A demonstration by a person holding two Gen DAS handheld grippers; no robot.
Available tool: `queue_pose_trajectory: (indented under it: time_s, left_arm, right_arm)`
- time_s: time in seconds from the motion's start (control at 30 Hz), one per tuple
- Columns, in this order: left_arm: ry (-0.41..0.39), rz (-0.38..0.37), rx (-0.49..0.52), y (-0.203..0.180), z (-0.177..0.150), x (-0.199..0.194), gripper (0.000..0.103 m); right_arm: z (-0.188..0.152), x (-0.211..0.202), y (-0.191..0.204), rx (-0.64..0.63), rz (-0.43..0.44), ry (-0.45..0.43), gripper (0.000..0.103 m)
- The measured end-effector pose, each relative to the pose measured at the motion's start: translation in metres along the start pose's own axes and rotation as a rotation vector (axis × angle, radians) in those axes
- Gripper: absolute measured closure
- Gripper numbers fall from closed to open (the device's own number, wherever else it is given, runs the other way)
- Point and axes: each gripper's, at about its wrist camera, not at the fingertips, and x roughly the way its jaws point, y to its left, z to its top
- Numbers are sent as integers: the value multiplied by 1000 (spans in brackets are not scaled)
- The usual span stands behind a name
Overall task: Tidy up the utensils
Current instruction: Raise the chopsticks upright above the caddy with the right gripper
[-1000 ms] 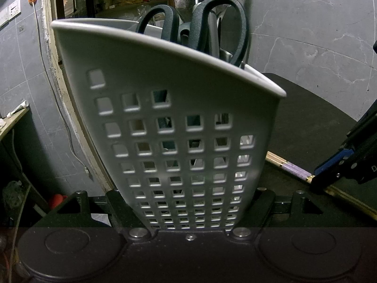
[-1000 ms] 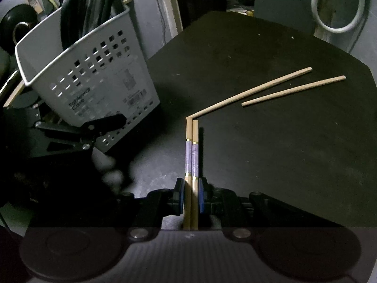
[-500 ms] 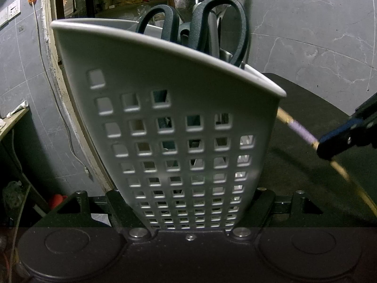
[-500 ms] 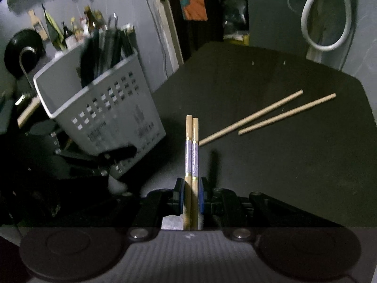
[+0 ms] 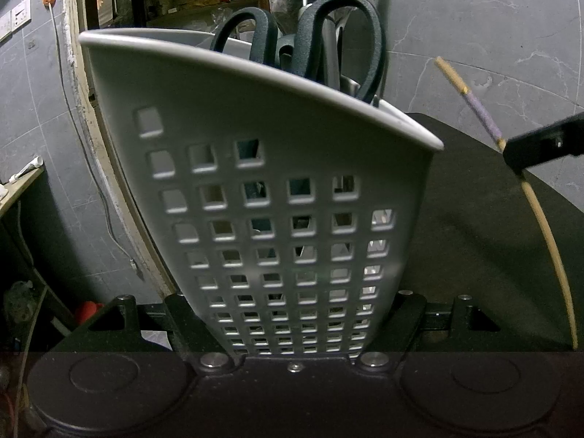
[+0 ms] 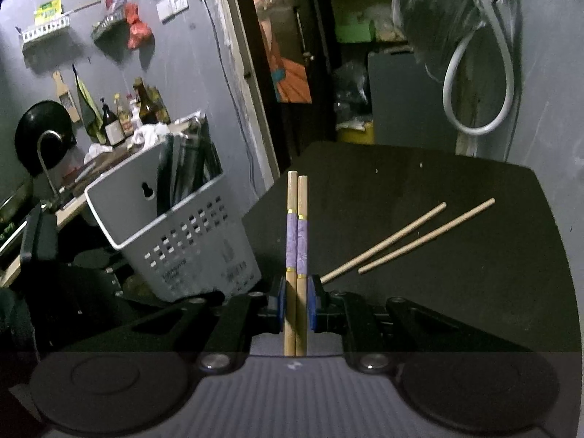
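Note:
A grey perforated basket [image 5: 277,189] fills the left wrist view, tilted, with black-handled scissors [image 5: 339,36] and other utensils standing in it. My left gripper [image 5: 292,314] is shut on the basket's lower end, one finger on each side. In the right wrist view my right gripper [image 6: 296,292] is shut on a pair of chopsticks with purple bands [image 6: 296,233], held in the air and pointing away from me. The basket [image 6: 189,248] stands to their left. The same chopsticks [image 5: 478,109] show steeply raised to the right of the basket, with the right gripper [image 5: 518,157] around them.
Two plain wooden chopsticks [image 6: 408,237] lie side by side on the black table [image 6: 456,310], right of the held pair. Behind the basket is a counter with bottles [image 6: 124,116]. A grey hose loop [image 6: 474,73] hangs on the back wall.
My right gripper has risen and tilted upward, lifting the banded chopsticks off the table; they now stand steeper beside the basket. The left gripper and basket have not moved.

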Motion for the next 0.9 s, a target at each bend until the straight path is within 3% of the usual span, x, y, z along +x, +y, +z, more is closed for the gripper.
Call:
queue_pose_trajectory:
  time_s: [0.43, 0.9]
  left_arm:
    - [0, 0, 0, 0, 0, 0, 27]
    - [0, 0, 0, 0, 0, 0, 27]
  right_arm:
    - [7, -20, 6, 0, -20, -138, 89]
    - [16, -30, 8, -8, -28, -220, 89]
